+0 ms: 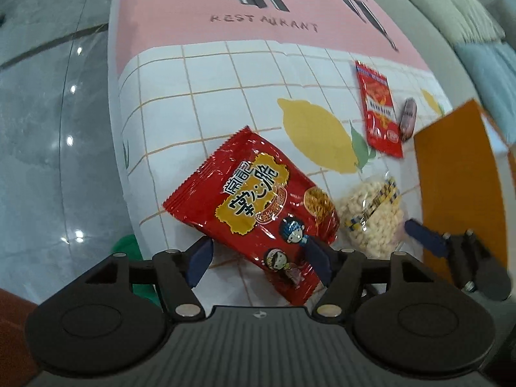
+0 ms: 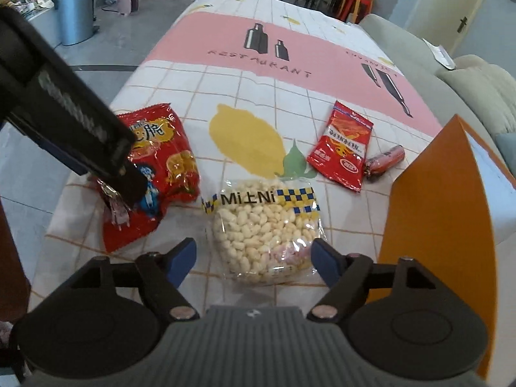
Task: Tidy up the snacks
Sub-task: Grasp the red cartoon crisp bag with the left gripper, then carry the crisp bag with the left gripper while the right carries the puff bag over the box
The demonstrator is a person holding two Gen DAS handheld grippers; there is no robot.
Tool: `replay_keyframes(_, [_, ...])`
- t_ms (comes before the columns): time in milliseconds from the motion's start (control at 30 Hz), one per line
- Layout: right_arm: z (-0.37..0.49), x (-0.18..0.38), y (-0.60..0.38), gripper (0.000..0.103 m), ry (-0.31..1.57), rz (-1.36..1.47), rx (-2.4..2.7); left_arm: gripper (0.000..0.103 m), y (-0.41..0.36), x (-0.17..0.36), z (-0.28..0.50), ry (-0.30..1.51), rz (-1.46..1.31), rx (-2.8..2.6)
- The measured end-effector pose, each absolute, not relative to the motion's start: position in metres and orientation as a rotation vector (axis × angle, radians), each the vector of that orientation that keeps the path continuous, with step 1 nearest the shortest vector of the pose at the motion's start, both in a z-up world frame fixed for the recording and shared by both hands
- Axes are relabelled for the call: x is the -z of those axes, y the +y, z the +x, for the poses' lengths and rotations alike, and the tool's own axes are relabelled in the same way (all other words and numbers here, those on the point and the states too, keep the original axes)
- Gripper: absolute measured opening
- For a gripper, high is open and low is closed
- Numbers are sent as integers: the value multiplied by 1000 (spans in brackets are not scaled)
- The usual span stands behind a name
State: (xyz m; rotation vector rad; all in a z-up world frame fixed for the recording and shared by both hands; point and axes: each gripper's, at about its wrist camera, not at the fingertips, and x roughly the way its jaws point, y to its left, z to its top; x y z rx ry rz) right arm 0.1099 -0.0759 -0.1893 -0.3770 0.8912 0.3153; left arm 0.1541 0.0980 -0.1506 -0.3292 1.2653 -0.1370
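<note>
At the bottom of the left wrist view, the left hand-held gripper (image 1: 261,258) has its blue-padded fingers spread wide on either side of the lower end of a big red snack bag (image 1: 254,206); whether the pads touch the wrapper cannot be told. The bag lies tilted near the left edge of the tabletop (image 1: 206,80), which is covered by a white grid cloth with a yellow lemon print and a pink band reading RESTAURANT.

At the bottom of the right wrist view, the right hand-held gripper (image 2: 254,262) is likewise spread, its two blue fingers flanking the near edge of a clear bag of puffed rice (image 2: 264,232), low in the middle of the frame, with a blue-and-yellow checked label across its top. Contact between pads and bag is not clear.

In that view the big red snack bag sits at centre left, beside the puffed rice and partly hidden by the left hand-held gripper's dark body crossing from the upper left. An orange box (image 2: 429,200) stands along the right side of the frame, near the puffed rice.

Further up, right of centre, lies a small red packet (image 2: 340,146), and just beside it to the right a small sausage (image 2: 383,161). A grey sofa (image 2: 429,61) runs along the tabletop's right edge.
</note>
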Motion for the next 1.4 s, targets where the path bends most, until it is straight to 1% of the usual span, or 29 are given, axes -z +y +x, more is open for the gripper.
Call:
replay_keyframes(100, [109,190,-76,78,879,-369,-309,78,108,151,157,1252,-414,98])
replay_keyframes(167, [108,190,-76,78,873,-368,-309,80,111,153,161,1252,-447,83])
replay_keyframes(200, [107,190,-76,78,872,-367,-308,81,110,156,163,1261,-443,74])
replay_keyframes(233, [108,190,-76,78,873,-366,-307,84,108,158,165,1264,-434,69])
replay_keyframes(333, [109,191,-75,77,873,-363,-302,87,96,157,167,1236,-368,69])
replay_keyframes(400, [108,191,-74,75,866,-371,-298,91,87,157,169,1222,-321,69])
replay_keyframes(467, [107,190,-72,66,855,-391,-282,90,81,157,170,1208,-287,81])
replay_keyframes(500, [106,189,-72,65,853,-392,-287,86,80,157,171,1201,-286,89])
replay_keyframes(533, [106,189,-73,62,849,-396,-293,80,79,157,172,1196,-291,97])
replay_keyframes(567, [105,188,-72,60,848,-403,-296,79,79,157,173,1198,-298,100])
replay_keyframes(600, [105,187,-73,59,847,-401,-295,76,80,157,172,1196,-302,99])
replay_keyframes(667, [102,183,-75,49,841,-384,-301,66,83,153,171,1179,-315,99])
replay_keyframes(700, [102,181,-77,49,845,-372,-305,56,84,151,170,1170,-317,102])
replay_keyframes(733, [101,179,-78,46,845,-359,-308,50,85,147,168,1157,-321,106])
replay_keyframes(767, [99,176,-80,43,837,-356,-306,48,85,145,167,1148,-328,111])
replay_keyframes(833, [95,169,-81,31,809,-366,-291,36,87,140,164,1130,-353,127])
replay_keyframes(933, [94,159,-86,30,816,-305,-302,31,86,131,157,1110,-360,152])
replay_keyframes(1000, [90,153,-88,26,805,-289,-287,30,80,124,152,1100,-325,158])
replay_keyframes(1100, [84,139,-92,22,793,-257,-297,25,73,112,144,1080,-298,195])
replay_keyframes(1400, [72,111,-126,18,857,51,-325,24,51,89,118,1062,-251,218])
